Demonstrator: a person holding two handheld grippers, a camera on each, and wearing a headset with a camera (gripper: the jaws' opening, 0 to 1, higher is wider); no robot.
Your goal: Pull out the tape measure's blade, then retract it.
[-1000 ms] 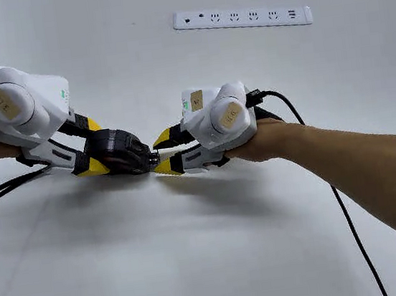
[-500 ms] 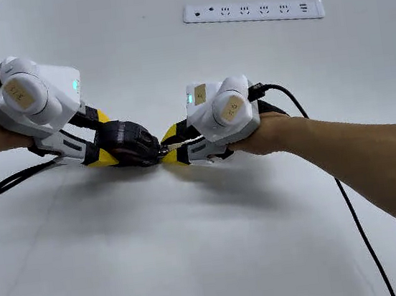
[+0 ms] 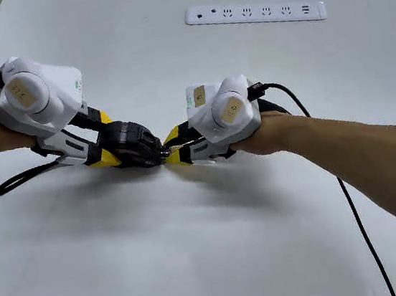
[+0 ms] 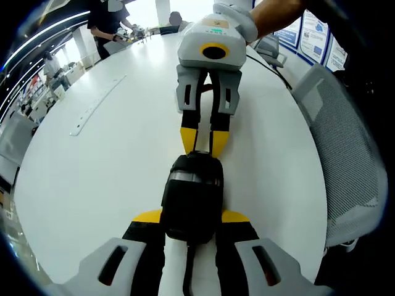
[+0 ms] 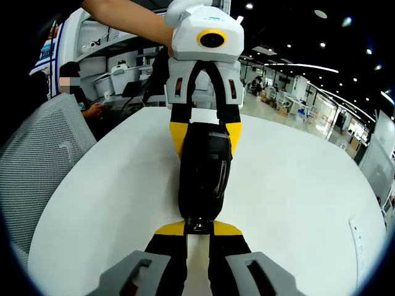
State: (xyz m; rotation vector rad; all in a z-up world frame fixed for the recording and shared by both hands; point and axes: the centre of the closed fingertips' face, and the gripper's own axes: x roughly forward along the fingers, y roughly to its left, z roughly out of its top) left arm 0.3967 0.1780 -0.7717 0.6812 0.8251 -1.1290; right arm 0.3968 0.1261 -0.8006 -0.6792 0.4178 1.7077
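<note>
Blade [image 5: 196, 226] was almost wholly hidden inside tape measure [image 3: 131, 143], left hand-held gripper [image 3: 110, 138] clamped around tape measure, right hand-held gripper [image 3: 171, 145] pinched closed on blade at tape measure's mouth.

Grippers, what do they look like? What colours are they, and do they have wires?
The left gripper and the right gripper match: chunky rounded white bodies, black jaws with yellow tips, and a round tan sticker on each. A thin black cable leaves the back of the right one. The person's forearms are bare, with no sleeves.
</note>
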